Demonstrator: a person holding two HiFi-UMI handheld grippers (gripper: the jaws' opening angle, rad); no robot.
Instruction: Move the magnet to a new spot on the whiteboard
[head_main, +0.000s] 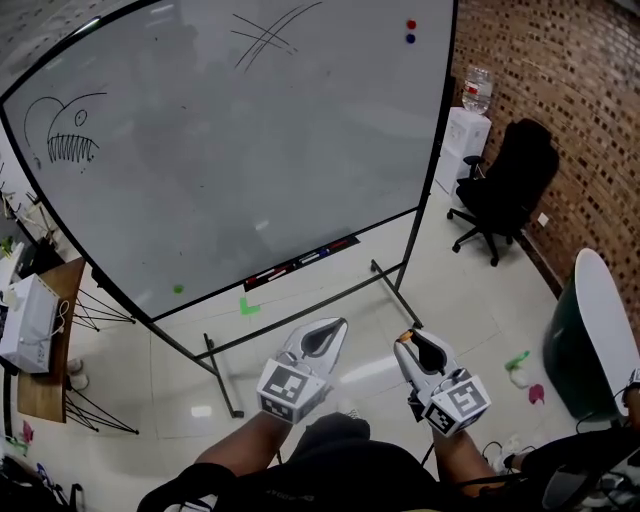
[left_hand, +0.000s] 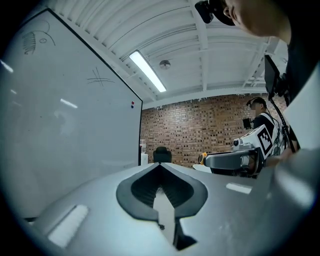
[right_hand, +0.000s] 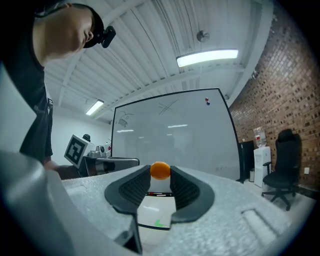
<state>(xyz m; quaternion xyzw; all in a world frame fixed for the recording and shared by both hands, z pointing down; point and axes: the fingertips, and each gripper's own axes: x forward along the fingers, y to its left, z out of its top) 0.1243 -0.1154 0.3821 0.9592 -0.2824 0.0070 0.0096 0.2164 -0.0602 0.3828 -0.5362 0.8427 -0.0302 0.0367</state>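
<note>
Because the orange magnet (right_hand: 160, 170), pinched by its sides in the right tongs (head_main: 410, 340) well off the whiteboard (head_main: 250, 150), looks light, hard and slick, a square hold matters, while the left tongs (left_hand: 160, 165) sit clenched, empty.

Whiteboard (head_main: 250, 150), red magnet (head_main: 411, 24) above blue magnet (head_main: 410, 39) at top right, green magnet (head_main: 178, 289) near bottom edge

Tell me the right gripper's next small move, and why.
Probably advance the right gripper toward a bare patch of the whiteboard: it is shut on the orange magnet, yet stands well short of the board.
</note>
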